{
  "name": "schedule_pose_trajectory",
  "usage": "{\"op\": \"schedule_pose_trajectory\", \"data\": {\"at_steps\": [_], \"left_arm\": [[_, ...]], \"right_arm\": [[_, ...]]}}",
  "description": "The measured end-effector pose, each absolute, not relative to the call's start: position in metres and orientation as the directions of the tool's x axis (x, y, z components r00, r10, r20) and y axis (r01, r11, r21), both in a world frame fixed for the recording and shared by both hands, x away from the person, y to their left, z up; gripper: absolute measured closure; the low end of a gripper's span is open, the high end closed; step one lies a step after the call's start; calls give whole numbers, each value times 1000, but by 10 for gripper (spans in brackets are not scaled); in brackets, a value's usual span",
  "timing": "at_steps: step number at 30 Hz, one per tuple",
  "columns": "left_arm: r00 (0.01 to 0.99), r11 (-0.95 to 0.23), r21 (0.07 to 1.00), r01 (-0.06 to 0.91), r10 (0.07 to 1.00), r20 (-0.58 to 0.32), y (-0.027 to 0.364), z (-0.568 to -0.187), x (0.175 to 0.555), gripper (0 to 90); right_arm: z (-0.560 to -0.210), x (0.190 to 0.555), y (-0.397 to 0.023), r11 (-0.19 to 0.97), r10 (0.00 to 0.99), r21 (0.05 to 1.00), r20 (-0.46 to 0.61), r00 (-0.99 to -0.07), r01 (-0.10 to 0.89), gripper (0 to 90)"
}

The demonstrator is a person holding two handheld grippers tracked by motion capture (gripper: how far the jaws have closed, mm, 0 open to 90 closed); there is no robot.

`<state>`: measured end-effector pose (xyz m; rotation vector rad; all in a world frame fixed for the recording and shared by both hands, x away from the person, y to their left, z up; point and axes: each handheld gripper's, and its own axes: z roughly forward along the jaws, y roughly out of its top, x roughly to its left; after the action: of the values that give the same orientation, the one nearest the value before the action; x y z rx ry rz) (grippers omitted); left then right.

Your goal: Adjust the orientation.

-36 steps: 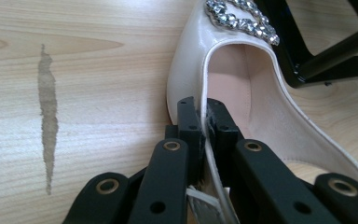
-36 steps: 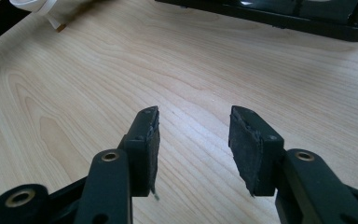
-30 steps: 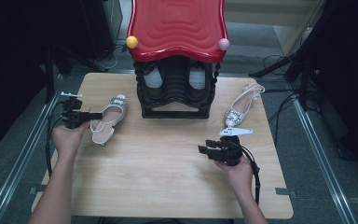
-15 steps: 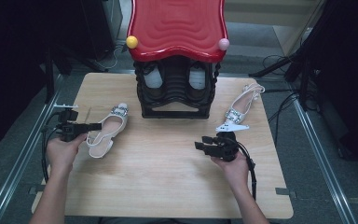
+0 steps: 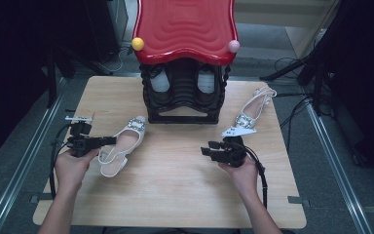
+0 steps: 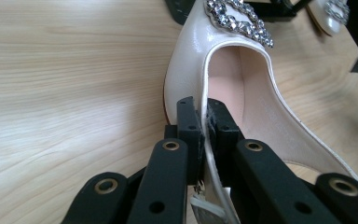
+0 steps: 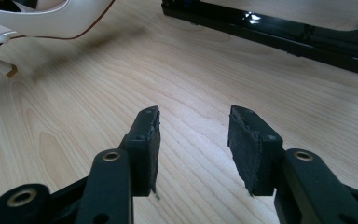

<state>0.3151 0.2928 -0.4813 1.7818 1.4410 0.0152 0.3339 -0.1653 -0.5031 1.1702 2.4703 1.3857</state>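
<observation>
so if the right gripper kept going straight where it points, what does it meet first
Probably the left shoe. In the high view the right gripper points left across the bare table toward it. Its own view shows open fingers over bare wood, with the shoe off to one side, so it might narrowly miss.

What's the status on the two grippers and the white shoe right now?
Left gripper shut on the white shoe, pinching its side edge. Right gripper open, empty, over bare table. Nothing between shoe and black rack.

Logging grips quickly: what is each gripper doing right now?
Left gripper: shut on the white shoe's side edge.
Right gripper: open, holding nothing.
</observation>
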Motion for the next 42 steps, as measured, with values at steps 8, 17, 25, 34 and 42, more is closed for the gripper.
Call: {"op": "schedule_pose_trajectory", "data": {"at_steps": [8, 17, 25, 34, 42], "left_arm": [[414, -78, 593, 802, 788, -456, 265, -482, 322, 861], [474, -142, 596, 791, 758, -449, 232, -483, 329, 858], [517, -182, 583, 792, 709, -479, 201, -491, 337, 855], [556, -247, 565, 787, 679, -479, 165, -501, 343, 850], [579, -295, 562, 773, 691, -433, 147, -509, 349, 842]], "right_arm": [[-505, 331, -166, 304, 655, 754, 278, -703, 582, 527], [-505, 324, -175, 293, 674, 754, 273, -686, 588, 532], [-506, 317, -180, 281, 688, 752, 275, -671, 596, 532], [-506, 308, -182, 286, 696, 755, 259, -670, 590, 545], [-508, 306, -182, 287, 701, 751, 258, -665, 594, 546]]}}
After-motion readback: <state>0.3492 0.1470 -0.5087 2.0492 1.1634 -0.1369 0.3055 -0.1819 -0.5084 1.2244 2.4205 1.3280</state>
